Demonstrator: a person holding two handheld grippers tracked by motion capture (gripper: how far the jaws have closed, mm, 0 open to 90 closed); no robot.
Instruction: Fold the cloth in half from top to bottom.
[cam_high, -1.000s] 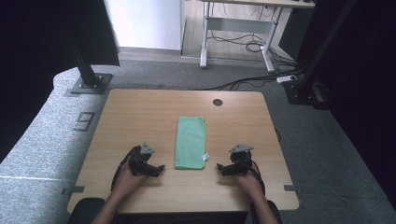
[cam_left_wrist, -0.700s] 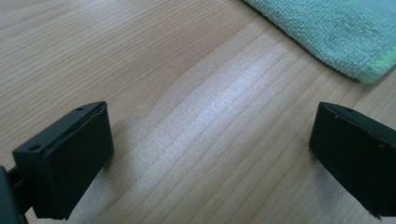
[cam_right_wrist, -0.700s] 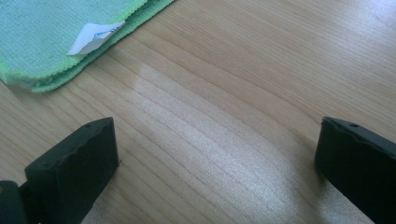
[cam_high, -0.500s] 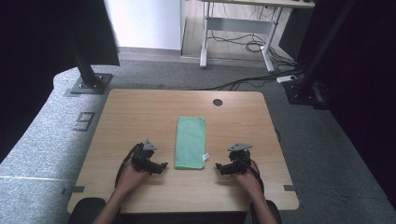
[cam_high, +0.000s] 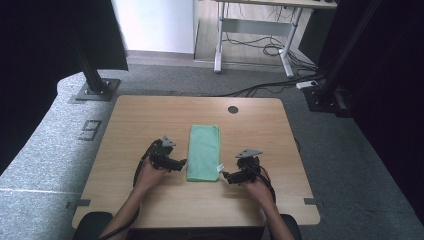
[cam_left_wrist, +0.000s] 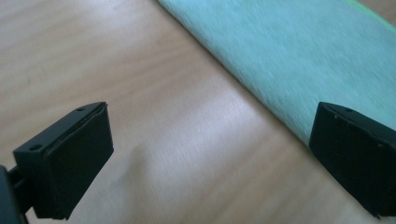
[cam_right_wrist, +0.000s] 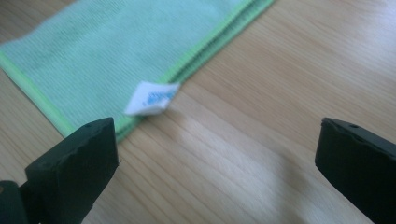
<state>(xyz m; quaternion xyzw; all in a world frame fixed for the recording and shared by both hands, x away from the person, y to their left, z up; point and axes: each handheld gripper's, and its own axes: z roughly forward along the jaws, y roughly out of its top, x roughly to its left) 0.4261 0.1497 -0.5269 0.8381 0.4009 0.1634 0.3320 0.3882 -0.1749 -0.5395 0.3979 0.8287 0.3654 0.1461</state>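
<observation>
Both grippers open, flanking folded green microfibre cloth (cam_high: 203, 152) at centre of light wooden table (cam_high: 150, 120).

Left gripper (cam_high: 181, 163) set just left of the cloth's lower portion, right gripper (cam_high: 226, 175) just beside its lower right corner; jaws of both spread wide and empty, likely staged to take the near end from both sides at once. Left gripper view: long cloth edge crossing from top centre to the right jaw, which stands over the fabric; no label visible there. Right gripper view: white tag with blue print (cam_right_wrist: 152, 97) at frame centre, projecting from stacked bright-green hems, confirming several folded layers; bare wood between the jaws. High view: full cloth outline, lying lengthwise away from the person, and a round cable hole (cam_high: 233, 109) beyond it.
</observation>
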